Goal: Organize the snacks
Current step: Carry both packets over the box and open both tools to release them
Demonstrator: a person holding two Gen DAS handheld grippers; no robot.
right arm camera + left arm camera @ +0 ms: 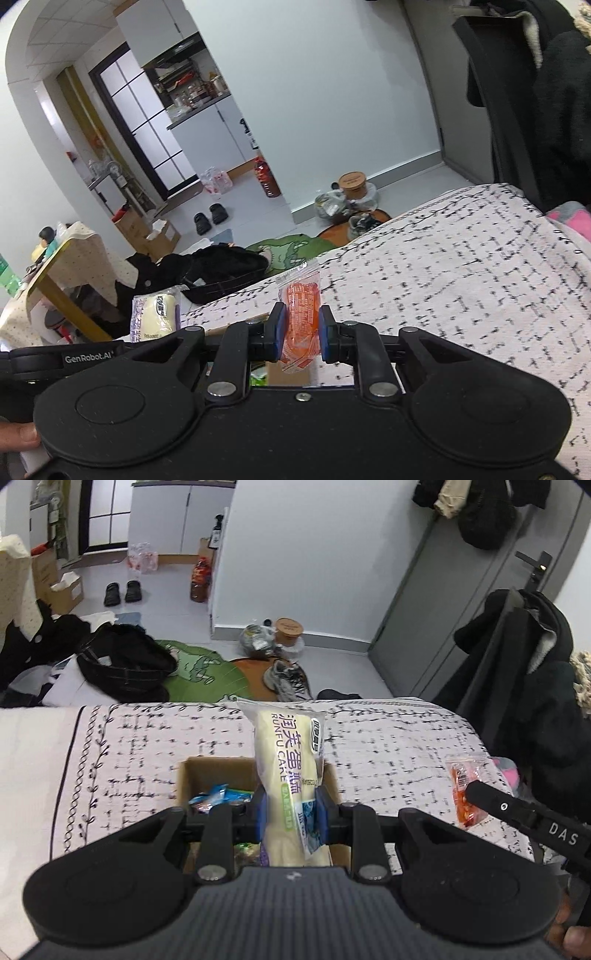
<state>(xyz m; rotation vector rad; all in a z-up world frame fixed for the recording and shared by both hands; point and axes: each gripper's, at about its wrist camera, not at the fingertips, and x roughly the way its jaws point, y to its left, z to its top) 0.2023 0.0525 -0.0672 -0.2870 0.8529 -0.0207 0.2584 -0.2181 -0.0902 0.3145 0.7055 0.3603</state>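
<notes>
over the cardboard box (207,775) on the bed, my left tongs (291,812) pinch a pale cake packet (288,760) and my right tongs (299,334) pinch an orange snack packet (301,314), so with a few wrapped snacks already inside, both still need dropping in.

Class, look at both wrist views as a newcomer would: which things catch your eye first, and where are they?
The pale cake packet stands clamped in the left gripper, above the open cardboard box on the patterned bedcover. The right gripper pinches an orange snack packet over the same bedcover.
</notes>
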